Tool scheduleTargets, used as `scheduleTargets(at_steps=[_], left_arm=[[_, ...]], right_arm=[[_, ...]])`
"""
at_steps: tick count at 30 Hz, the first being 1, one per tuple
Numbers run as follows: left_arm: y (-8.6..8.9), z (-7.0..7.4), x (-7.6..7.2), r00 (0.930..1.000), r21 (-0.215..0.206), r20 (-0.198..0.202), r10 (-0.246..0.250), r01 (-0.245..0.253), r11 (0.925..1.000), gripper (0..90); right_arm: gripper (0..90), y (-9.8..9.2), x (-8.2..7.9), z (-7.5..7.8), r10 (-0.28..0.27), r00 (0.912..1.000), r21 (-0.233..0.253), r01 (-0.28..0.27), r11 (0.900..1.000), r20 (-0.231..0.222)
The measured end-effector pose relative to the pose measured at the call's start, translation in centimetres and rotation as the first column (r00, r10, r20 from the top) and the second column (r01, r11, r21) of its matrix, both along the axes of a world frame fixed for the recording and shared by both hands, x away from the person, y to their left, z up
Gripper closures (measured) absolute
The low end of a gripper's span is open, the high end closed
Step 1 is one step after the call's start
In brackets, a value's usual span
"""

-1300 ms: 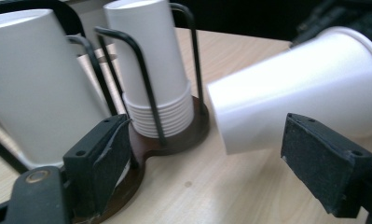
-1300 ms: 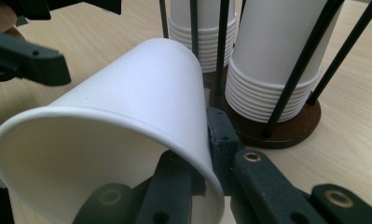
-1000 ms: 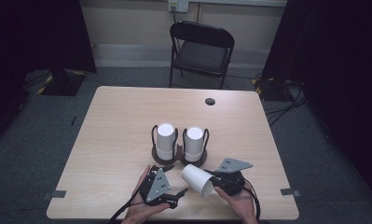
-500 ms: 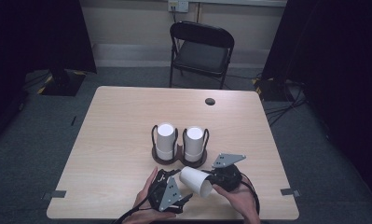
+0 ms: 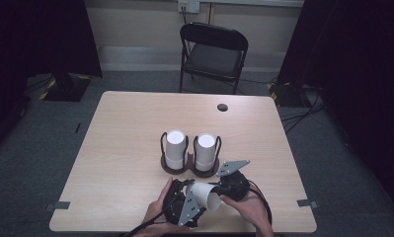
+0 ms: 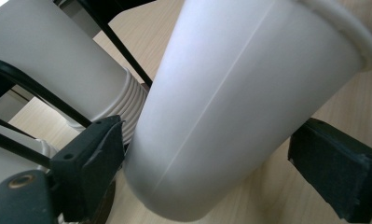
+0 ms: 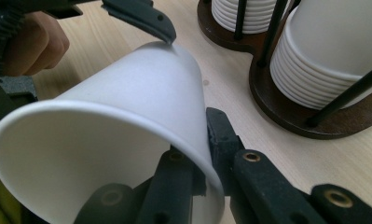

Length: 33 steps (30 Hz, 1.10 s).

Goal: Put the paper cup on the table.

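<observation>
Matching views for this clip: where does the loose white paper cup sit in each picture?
High view: loose paper cup lies on its side between both grippers, near the table's front edge.
Left gripper view: cup centre, between the jaws.
Right gripper view: cup lower left, rim pinched.
Shared landmark: wooden cup holder.

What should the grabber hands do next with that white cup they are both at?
Probably close the left gripper on the white cup. Its jaws stand open on either side of the cup's narrow end, while the right gripper pinches the rim wall, one jaw inside, one outside. Only then should the right let go.
</observation>
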<state>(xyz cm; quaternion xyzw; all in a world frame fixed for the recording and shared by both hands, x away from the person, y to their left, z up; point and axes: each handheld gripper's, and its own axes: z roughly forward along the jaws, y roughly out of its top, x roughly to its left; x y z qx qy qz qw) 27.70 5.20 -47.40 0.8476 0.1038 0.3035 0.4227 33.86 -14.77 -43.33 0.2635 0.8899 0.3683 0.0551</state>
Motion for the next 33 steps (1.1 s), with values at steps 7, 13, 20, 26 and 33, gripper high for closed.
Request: scheduleTargets(at_steps=[7, 13, 20, 26, 33], left_arm=[[-0.8, -0.4, -0.1, 0.9994, 0.033, 0.033, -0.014, 0.013, 0.9994, 16.6], [-1.0, 0.0, -0.2, 0.9986, 0.037, 0.047, -0.026, 0.024, 0.999, 18.2], [-1.7, 0.2, -0.3, 0.9978, -0.018, 0.058, -0.033, 0.034, 0.9993, 17.7], [-1.7, 0.1, -0.4, 0.9969, -0.016, 0.071, -0.034, 0.036, 0.9992, 19.2], [-1.7, 0.3, -0.4, 0.9948, 0.005, 0.099, -0.022, 0.022, 0.9997, 21.0]], right_arm=[[88.3, 1.0, 0.1, -0.5, -0.003, 0.9998, -0.021, 0.003, 1.0, -0.019], [88.7, 1.0, 0.3, -0.4, -0.012, 0.9993, 0.013, 0.012, 1.0, -0.035], [89.2, 1.4, 0.5, -0.8, -0.024, 0.9976, 0.025, 0.026, 0.999, -0.065], [89.3, 1.7, 0.4, -0.7, -0.038, 0.9963, 0.016, 0.04, 0.999, -0.077], [89.3, 2.1, 0.4, -0.8, -0.038, 0.9941, 0.027, 0.041, 0.999, -0.102]])
